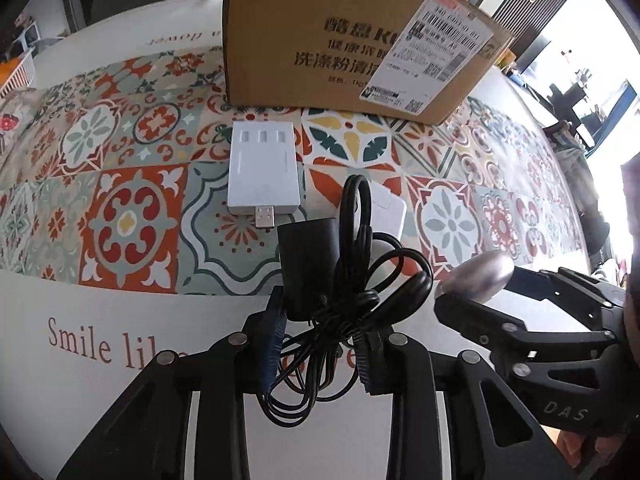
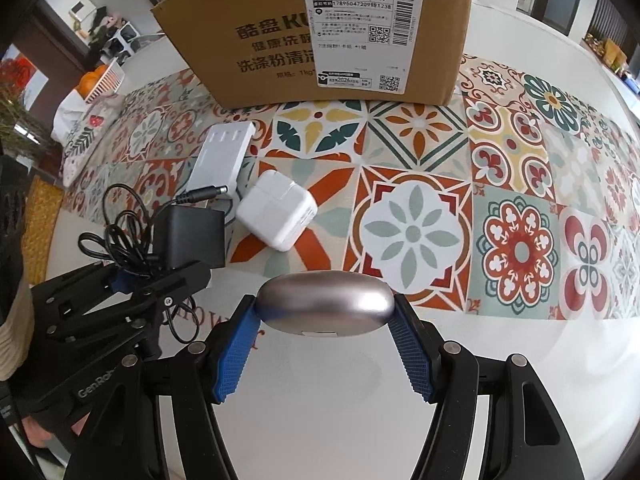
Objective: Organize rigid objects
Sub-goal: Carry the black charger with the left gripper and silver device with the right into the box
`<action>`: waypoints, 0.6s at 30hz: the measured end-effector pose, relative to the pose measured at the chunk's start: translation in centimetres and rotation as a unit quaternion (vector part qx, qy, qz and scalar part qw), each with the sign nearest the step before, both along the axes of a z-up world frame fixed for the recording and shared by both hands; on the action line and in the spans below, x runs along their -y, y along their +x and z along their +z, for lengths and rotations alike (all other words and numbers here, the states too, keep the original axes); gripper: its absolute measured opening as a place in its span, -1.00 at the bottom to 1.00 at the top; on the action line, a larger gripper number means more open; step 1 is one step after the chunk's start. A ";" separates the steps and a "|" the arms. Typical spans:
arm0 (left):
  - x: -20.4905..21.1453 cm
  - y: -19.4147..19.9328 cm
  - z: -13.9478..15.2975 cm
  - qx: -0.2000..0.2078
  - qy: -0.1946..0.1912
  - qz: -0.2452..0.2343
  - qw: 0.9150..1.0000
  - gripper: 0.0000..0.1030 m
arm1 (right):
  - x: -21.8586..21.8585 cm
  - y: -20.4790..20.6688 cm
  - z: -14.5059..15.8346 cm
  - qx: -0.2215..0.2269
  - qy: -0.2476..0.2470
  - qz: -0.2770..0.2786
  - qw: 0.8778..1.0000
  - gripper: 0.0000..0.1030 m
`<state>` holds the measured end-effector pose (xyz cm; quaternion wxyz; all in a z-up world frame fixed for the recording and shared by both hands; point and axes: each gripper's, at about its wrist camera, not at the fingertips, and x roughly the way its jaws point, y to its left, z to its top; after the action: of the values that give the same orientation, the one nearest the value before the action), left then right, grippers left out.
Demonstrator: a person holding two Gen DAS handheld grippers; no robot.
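Black adapter point(image 1: 306, 264) with its tangled cord sits clamped in the left gripper point(image 1: 322, 336); at its three o'clock, the right gripper point(image 2: 326, 320) pinches a silver oval case point(image 2: 326, 306) above the tablecloth point(image 2: 520, 184).

My home dining room, my worktop under a patterned tile-print cloth point(image 2: 520, 168), delivery carton point(image 2: 280, 40), white basket of oranges point(image 2: 100, 80), bright window point(image 1: 580, 60)

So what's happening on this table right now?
A person holds two grippers. The left gripper is clamped on a black power adapter with its tangled cable; the right gripper grips a silver oval metal case. A white flat USB hub and a white cube charger lie on the patterned mat before a cardboard box.
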<state>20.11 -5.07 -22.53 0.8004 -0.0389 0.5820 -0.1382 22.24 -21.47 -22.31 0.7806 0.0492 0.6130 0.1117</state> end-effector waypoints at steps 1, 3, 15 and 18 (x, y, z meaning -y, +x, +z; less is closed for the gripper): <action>-0.1 -0.2 0.3 0.005 0.001 0.001 1.000 -0.41 | 0.0 -0.1 0.2 0.001 0.002 0.000 1.000 0.28; -0.2 -0.3 1.1 0.015 -0.001 0.002 1.000 -0.41 | 0.0 -0.3 0.7 0.007 0.004 -0.001 1.000 0.28; 0.0 0.4 6.4 0.087 -0.003 -0.001 0.996 -0.40 | 0.6 -0.2 6.0 0.077 -0.003 -0.015 0.997 0.28; 0.0 1.0 8.1 0.109 -0.002 -0.003 0.994 -0.40 | 0.7 0.0 7.6 0.100 -0.006 -0.019 0.995 0.28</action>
<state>21.06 -5.04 -14.44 0.8583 -0.0234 0.4915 -0.1456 22.25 -22.18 -14.69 0.8403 0.0445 0.5315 0.0973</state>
